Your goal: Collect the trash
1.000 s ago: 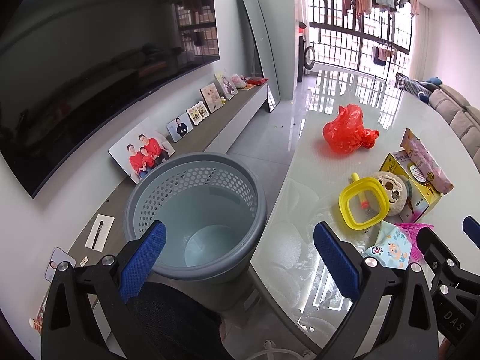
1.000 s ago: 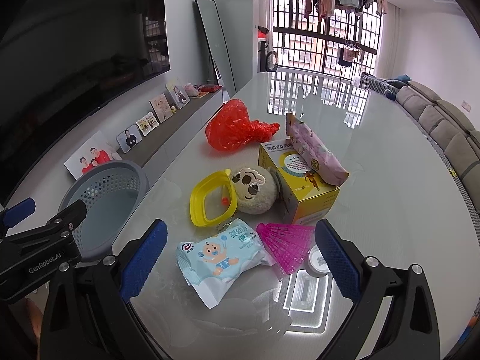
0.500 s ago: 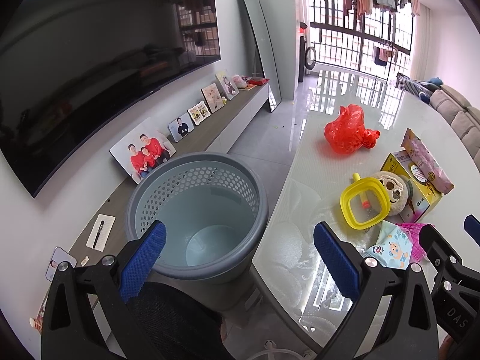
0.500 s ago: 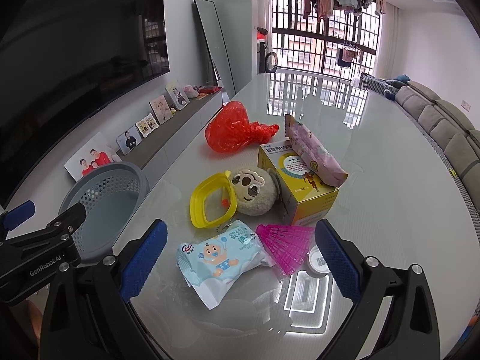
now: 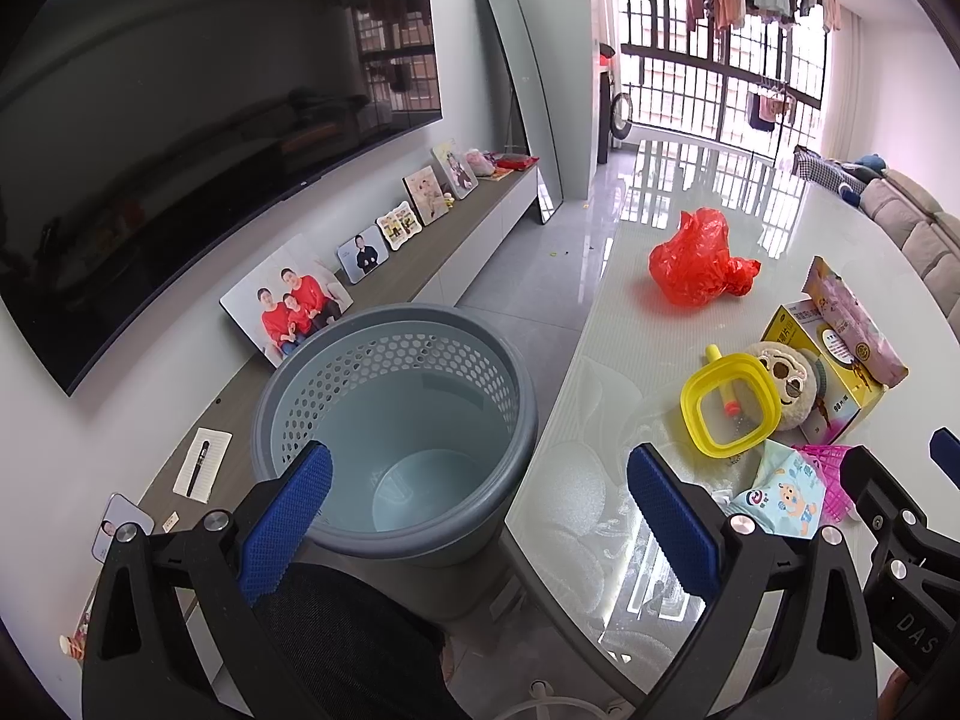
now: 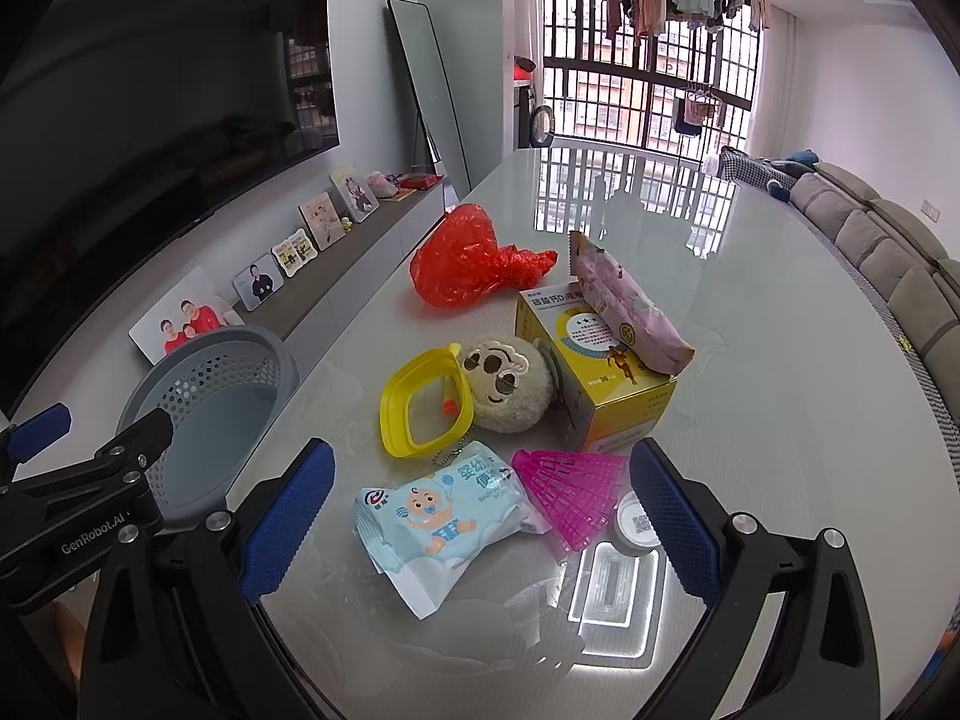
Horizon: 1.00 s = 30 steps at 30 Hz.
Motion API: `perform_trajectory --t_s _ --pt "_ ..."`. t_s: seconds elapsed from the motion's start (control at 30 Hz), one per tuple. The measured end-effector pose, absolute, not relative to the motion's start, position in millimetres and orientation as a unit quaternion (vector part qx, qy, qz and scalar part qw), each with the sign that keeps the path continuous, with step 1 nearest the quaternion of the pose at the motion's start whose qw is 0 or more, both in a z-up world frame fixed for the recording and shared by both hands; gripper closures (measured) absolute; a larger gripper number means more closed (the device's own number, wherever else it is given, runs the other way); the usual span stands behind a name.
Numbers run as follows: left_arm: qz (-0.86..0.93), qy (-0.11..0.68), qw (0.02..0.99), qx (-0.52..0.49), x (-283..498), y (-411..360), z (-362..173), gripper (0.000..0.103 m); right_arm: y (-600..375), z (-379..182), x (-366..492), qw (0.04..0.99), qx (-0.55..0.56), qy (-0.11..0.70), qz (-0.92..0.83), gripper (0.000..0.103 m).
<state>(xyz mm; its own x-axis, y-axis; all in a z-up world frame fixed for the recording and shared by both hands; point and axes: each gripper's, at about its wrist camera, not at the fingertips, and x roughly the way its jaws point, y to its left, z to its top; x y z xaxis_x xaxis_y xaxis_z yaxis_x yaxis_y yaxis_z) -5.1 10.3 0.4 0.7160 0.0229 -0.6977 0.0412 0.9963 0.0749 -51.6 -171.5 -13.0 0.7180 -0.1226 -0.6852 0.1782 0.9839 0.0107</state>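
wipes packet (image 6: 441,513) between right gripper (image 6: 477,531) fingers, untouched | basket (image 5: 396,426) left

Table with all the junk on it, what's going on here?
A person holds two handheld grippers over a glossy table, collecting trash. Both are open and empty: the left gripper hangs over the empty grey basket beside the table, the right gripper faces the wet-wipes pack and pink shuttlecock. The red plastic bag, yellow box, pink packet, plush toy and yellow funnel lie untouched.
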Motion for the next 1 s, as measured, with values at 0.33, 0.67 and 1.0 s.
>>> perform_trajectory --t_s 0.33,0.67,1.0 --pt "-0.005 0.377 0.925 0.043 -5.1 10.8 0.5 0.006 -171.4 -13.3 -51.7 0.926 0.038 0.367 -0.081 0.009" --pt "-0.005 0.378 0.925 0.043 -6.8 12.1 0.5 0.006 -172.0 -13.5 -51.5 0.926 0.041 0.368 -0.079 0.009" --pt "-0.005 0.378 0.925 0.043 -7.3 12.8 0.5 0.006 -170.3 -14.0 -50.7 0.925 0.042 0.369 -0.077 0.009"
